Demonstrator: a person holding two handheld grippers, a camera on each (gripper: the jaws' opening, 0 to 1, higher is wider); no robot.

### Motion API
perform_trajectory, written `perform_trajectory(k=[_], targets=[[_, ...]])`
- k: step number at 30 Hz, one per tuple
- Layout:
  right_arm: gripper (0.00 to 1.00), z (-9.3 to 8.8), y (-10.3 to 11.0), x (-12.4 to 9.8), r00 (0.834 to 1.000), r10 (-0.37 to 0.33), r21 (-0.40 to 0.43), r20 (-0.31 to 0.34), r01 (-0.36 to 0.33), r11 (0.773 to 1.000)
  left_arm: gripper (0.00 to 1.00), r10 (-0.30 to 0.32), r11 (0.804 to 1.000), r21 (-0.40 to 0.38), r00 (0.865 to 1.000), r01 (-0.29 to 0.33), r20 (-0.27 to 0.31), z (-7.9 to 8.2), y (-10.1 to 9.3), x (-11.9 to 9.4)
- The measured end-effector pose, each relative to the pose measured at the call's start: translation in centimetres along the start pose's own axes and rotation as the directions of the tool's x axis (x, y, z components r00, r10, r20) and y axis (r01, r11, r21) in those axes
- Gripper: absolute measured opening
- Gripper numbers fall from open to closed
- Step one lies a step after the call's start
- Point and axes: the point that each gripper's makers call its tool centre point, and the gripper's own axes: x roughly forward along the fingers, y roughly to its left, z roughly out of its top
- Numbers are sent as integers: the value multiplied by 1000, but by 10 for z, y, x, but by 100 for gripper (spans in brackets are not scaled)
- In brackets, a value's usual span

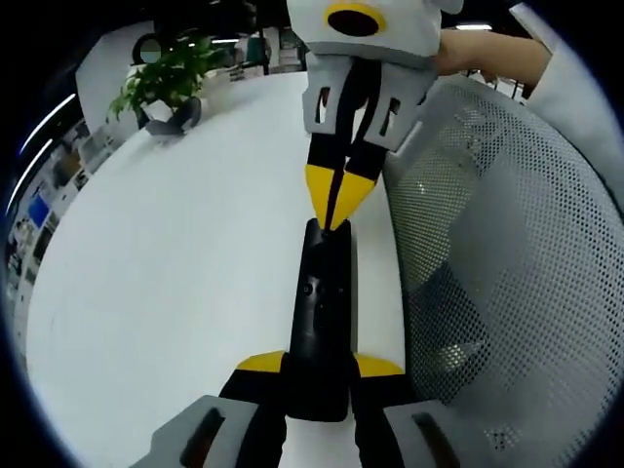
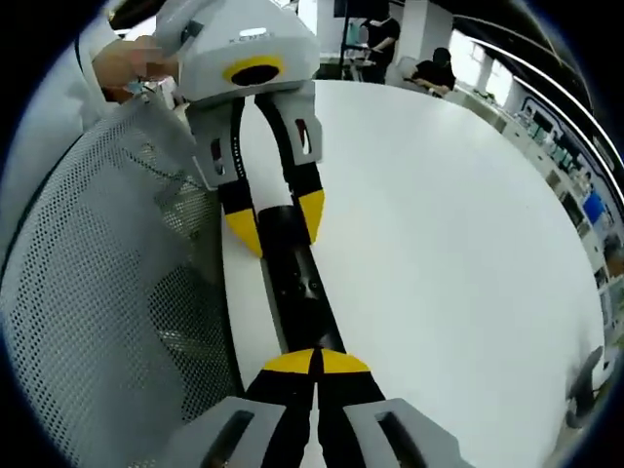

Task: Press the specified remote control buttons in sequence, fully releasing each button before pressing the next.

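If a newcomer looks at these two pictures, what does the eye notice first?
A black remote lies on the white table, clamped at one end by the left claw. The right claw, shut, points its yellow tips at the other end. A grey mesh chair stands beside the table.

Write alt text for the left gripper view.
The left claw grips the near end of a black remote on a white table, while the right claw, tips closed, touches its far end. A mesh chair back stands right, a potted plant far left.
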Motion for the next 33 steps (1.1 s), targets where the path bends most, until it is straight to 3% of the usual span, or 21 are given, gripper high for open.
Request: perform_trajectory(k=[7,12,16,20,26,30,31,33], targets=[[0,-1,0,2,998,12,-27,-61,-13,1000,24,-1,1000,3,1000,1,9,0,0,0],[0,-2,-1,2,992,36,54,-124,-29,998,24,-3,1000,15,1000,3,-8,0,0,1],[0,-3,0,2,997,7,-27,-78,-9,1000,24,-3,1000,15,1000,4,-13,0,0,1],[0,-1,2,-2,1000,17,77,4,-17,997,24,-2,1000,10,1000,2,-12,0,0,1],[0,15,0,-1,998,14,11,60,-15,1000,24,-4,1000,16,1000,4,-22,0,-1,1],[0,10,8,8,998,68,-59,15,-67,996,24,-5,1000,17,1000,5,-27,0,-1,1],[0,14,4,8,999,38,-92,31,-35,995,24,-4,1000,17,1000,5,-27,0,-1,1],[0,13,6,5,999,43,-148,-5,-43,988,24,-3,1000,15,1000,4,-26,0,-1,1]])
